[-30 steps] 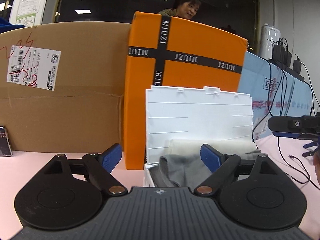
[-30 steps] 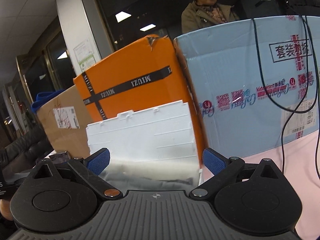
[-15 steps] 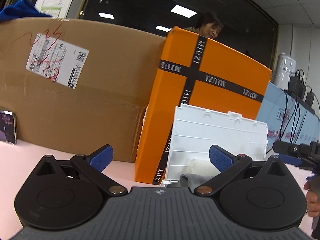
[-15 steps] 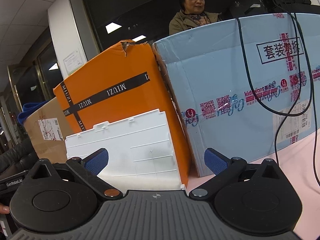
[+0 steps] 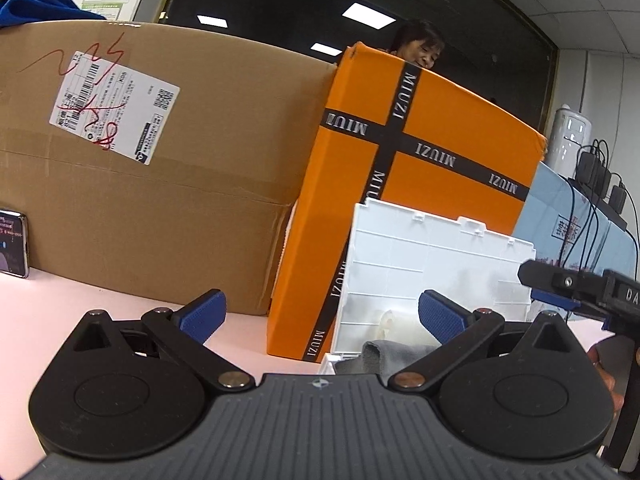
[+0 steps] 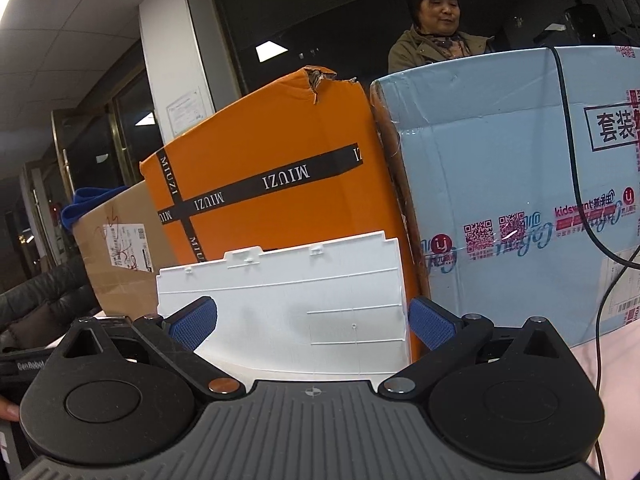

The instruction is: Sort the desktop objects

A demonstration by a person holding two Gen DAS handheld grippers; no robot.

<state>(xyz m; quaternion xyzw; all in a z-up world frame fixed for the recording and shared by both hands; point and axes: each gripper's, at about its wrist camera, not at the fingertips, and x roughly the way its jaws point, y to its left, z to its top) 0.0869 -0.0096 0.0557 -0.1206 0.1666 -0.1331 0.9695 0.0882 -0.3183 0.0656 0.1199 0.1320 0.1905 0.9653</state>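
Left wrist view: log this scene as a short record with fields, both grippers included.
surface: pink desktop
back row: brown carton, orange box, light blue box
in front: white plastic bin, standing against the orange box
bin contents: grey cloth
far left: phone
left gripper: jaws open, empty
right gripper: jaws open, empty

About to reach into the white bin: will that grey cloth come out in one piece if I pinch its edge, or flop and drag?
The grey cloth lies crumpled with a rolled fold, so it is probably soft and floppy; a pinch would likely lift one part while the rest trails. It looks light. It may snag the white bin rim. The left gripper is open.
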